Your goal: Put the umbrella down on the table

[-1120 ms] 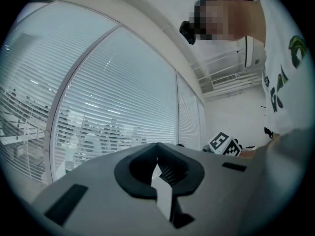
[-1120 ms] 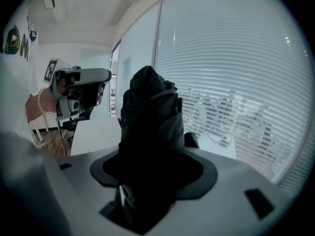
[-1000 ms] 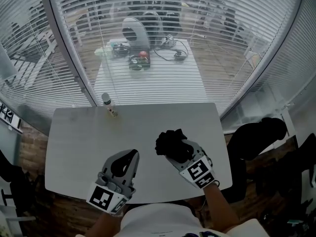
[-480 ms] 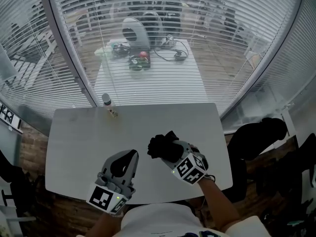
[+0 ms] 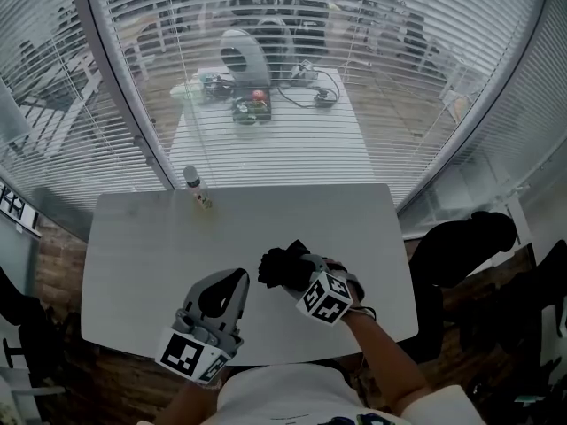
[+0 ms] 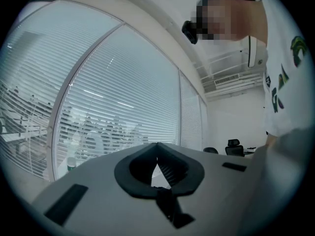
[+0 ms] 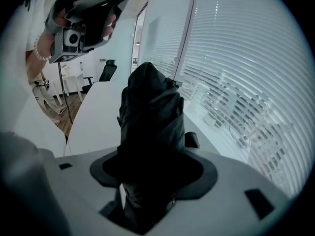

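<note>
Clenched in the right gripper (image 5: 295, 277): a folded black umbrella (image 7: 151, 117), soft matte fabric bunched into a stubby, lumpy cylinder with loose creases and overlapping flaps. Jaws pressed on its thick lower half, the dark rounded rim of the jaw opening hugging both flanks. Held over the near middle of the table (image 5: 133, 255); impossible to tell whether the fabric tip touches the top. Smooth pale-grey tabletop, rectangular with rounded corners, faintly glossy under the window light.

Just to the left, the left gripper (image 5: 232, 282), apart from the umbrella: grey moulded plastic shell, teardrop-shaped dark opening behind the jaws. Jaws pinched together at the tips, ribbed inner faces meeting in a narrow wedge, nothing between them. At the rear of each gripper, a marker cube (image 5: 323, 297) with crisp black-and-white squares.

Near the far left edge of the table, a small upright bottle (image 5: 195, 189), pale cap, slim body, well apart from both grippers. Beyond it, curved glass walls behind thin horizontal blinds (image 5: 443, 78), fine even white slats. Through the slats, a second white table (image 5: 266, 153) with tangled cables and a rounded grey object. To the right of the near table, a black chair (image 5: 461, 242), dull dark upholstery. Underneath, brown wood-plank floor (image 5: 62, 255).
</note>
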`<act>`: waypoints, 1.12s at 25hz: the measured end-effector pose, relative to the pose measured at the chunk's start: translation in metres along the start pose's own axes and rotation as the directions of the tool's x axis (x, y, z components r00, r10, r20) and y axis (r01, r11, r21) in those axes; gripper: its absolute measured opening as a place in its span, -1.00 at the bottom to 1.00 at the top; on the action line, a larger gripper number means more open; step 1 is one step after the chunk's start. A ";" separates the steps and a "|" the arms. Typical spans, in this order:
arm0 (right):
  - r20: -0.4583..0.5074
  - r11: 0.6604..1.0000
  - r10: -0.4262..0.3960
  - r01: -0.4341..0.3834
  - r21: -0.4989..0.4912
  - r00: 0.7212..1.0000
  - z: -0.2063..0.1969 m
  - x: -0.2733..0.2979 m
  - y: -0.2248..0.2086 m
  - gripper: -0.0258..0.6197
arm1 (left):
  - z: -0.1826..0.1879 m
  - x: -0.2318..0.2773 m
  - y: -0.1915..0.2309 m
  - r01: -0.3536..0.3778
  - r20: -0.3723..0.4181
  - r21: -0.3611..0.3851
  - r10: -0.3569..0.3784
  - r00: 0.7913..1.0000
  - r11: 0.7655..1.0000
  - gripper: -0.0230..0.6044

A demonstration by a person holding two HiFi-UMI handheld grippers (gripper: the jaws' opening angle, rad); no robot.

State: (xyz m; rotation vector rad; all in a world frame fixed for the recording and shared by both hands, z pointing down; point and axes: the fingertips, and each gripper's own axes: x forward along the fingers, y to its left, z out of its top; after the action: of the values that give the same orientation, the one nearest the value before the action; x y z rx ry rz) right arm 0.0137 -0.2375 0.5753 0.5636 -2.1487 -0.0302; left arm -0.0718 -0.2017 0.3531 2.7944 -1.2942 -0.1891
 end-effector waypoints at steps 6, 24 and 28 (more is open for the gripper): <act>-0.056 0.999 0.044 -0.046 -0.029 0.997 -0.013 0.026 0.006 -0.09 | -0.001 0.002 0.004 -0.008 0.000 -0.001 0.008 1.000 1.000 -0.89; -0.162 0.985 0.108 -0.129 -0.119 0.981 -0.027 0.067 0.032 -0.09 | -0.004 -0.005 0.009 -0.027 -0.007 -0.008 0.027 1.000 1.000 -0.89; -0.170 0.983 0.117 -0.139 -0.124 0.979 -0.028 0.073 0.037 -0.09 | -0.004 -0.008 0.012 -0.033 -0.009 -0.010 0.033 0.999 0.999 -0.89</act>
State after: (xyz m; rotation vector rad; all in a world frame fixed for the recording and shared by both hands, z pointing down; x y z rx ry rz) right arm -0.0151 -0.2292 0.6567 0.3364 -2.0028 -0.0568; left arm -0.0853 -0.2034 0.3592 2.7600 -1.3329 -0.1815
